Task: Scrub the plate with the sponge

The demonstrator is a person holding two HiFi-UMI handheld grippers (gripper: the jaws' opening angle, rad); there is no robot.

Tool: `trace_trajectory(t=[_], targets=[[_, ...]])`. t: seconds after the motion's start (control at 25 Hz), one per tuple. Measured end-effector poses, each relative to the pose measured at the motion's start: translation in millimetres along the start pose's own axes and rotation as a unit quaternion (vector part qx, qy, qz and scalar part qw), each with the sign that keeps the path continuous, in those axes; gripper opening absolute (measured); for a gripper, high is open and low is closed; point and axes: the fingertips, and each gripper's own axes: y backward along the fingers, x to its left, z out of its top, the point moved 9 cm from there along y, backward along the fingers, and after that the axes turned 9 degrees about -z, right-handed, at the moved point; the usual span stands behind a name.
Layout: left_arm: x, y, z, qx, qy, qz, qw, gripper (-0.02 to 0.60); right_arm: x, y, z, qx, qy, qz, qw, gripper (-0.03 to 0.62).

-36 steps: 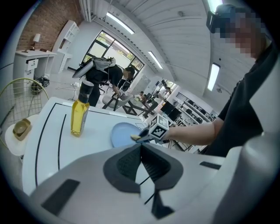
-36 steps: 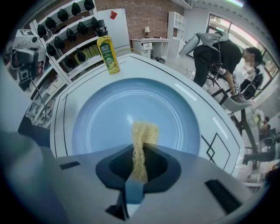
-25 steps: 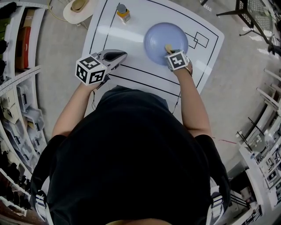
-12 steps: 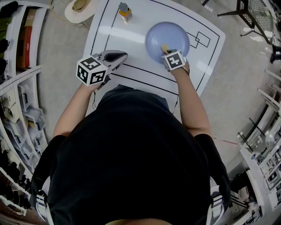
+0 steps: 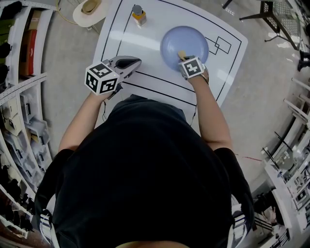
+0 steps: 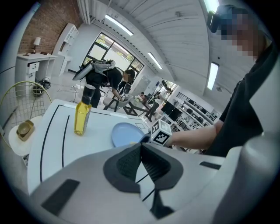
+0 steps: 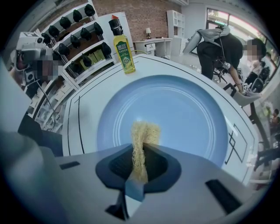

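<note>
The blue plate (image 7: pixel 188 109) sits on the white tabletop (image 5: pixel 145 46) at our 1 o'clock. The yellow sponge (image 7: pixel 142 135), pinched in our right claw (image 7: pixel 141 153), juts from the claw's tip onto the plate's 6 o'clock side. We judge that steady downward pressure and overlapping circles scrub best. Our left claw (image 6: pixel 141 151), pressed together on nothing, hovers well apart at the plate's 8 o'clock.

A lab-like workshop, shown by shelves (image 5: pixel 22 127) of gear, brick wall (image 7: pixel 146 11), strip lights (image 6: pixel 119 25), line-marked white table (image 5: pixel 145 54)
</note>
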Motion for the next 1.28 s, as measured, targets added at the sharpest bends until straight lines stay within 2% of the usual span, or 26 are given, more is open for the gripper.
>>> trace_trajectory(t=[0.48,0.72,1.28], targets=[[-7,8,16,-0.011,-0.017,0.001,0.9998,0.008,-1,27,3,-0.042,-0.031,0.013,0.999,0.038],[-12,13,25,-0.015,-0.036,-0.006,0.9992,0.008,-3,52,9,-0.100,-0.040,0.010,0.994,0.037],[-29,9,54,-0.003,-0.099,-0.032,0.9945,0.008,-3,130,1,-0.205,-0.071,-0.038,0.975,0.037]])
